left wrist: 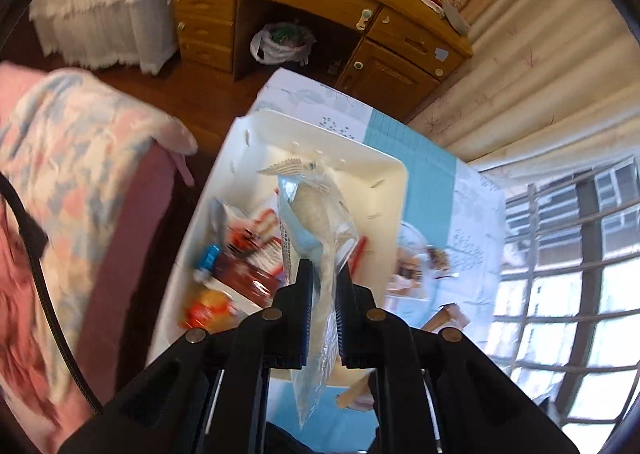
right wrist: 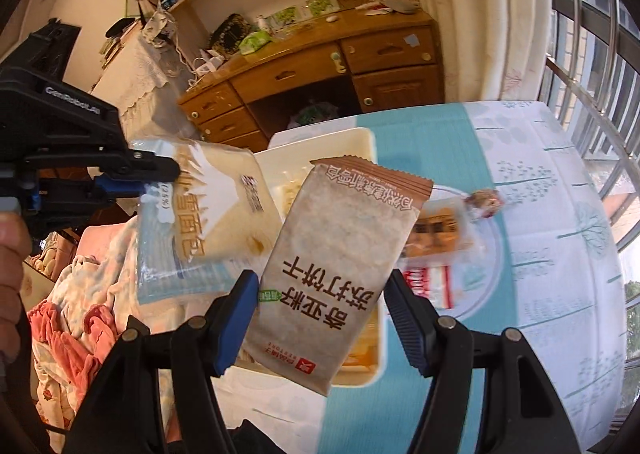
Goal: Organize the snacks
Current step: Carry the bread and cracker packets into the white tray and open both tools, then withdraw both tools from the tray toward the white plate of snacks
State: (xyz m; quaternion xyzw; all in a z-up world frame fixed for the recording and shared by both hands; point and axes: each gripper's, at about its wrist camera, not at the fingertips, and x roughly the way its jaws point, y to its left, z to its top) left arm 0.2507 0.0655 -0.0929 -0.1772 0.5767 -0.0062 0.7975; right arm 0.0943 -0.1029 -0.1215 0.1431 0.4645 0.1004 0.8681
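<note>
Snacks are split between both grippers above the worktop point(right wrist: 560, 213): the left gripper point(left wrist: 323, 278) is clenched on the edge of a clear-wrapped bread packet point(left wrist: 316, 213), which hangs over a white tray point(left wrist: 384, 173) of blurred snack packs point(left wrist: 240, 254). The right gripper point(right wrist: 320, 306) grasps a brown cracker packet point(right wrist: 340, 254) by its sides. A glass plate point(right wrist: 492, 270) beside the tray holds more packets.

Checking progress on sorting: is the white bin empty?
No, the white bin already holds several snack packets, seen in the left wrist view.
</note>
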